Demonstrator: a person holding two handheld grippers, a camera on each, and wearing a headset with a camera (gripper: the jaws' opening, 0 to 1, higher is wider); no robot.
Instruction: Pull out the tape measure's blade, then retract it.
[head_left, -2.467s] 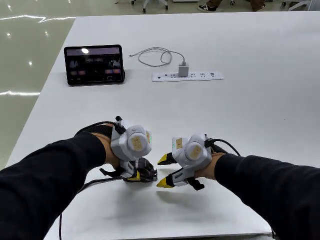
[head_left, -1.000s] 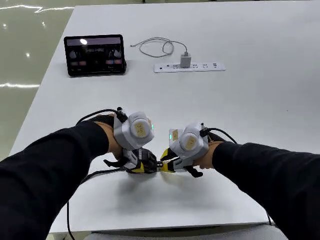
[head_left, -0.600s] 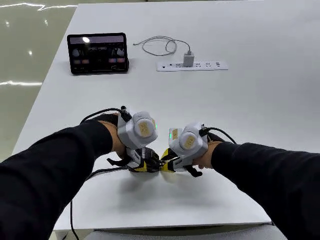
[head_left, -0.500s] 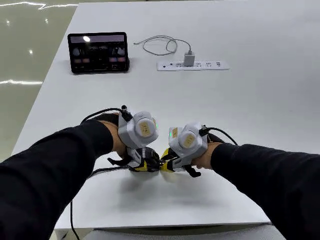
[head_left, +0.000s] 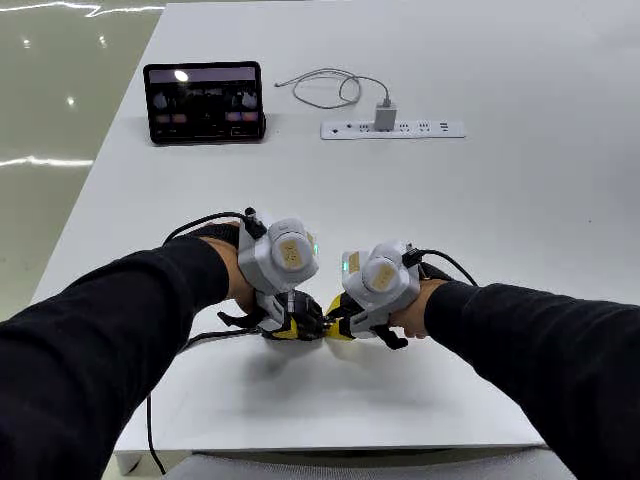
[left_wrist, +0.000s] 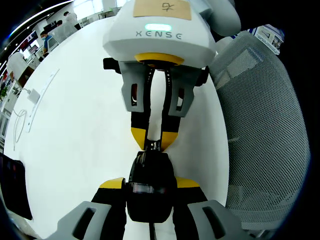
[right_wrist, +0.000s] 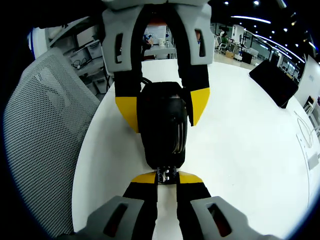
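Items as we find them:

- Tape measure (right_wrist: 165, 125): black case, low over the white worktop (head_left: 500, 200) near its 6 o'clock edge in the head view. We cannot tell whether it rests on the surface or is held just clear of it.
- Left tongs (left_wrist: 150, 183): yellow-tipped, at 9 o'clock of the case, pinching it by its two sides.
- Right tongs (right_wrist: 167, 177): at 3 o'clock of the case, tips pressed on the end hook (left_wrist: 152, 146) of the blade at the case mouth. We see almost no blade drawn out.
- Tablet (head_left: 205, 100): at 11 o'clock from the tongs, well apart, propped up with its screen lit.
- Power strip (head_left: 392, 129): white, at 1 o'clock, carrying a white charger (head_left: 385, 115). Its cable (head_left: 325, 88) loops off toward the charger's 10 o'clock.
- Mesh chair (left_wrist: 265, 125): grey back, just beyond the worktop's near edge.
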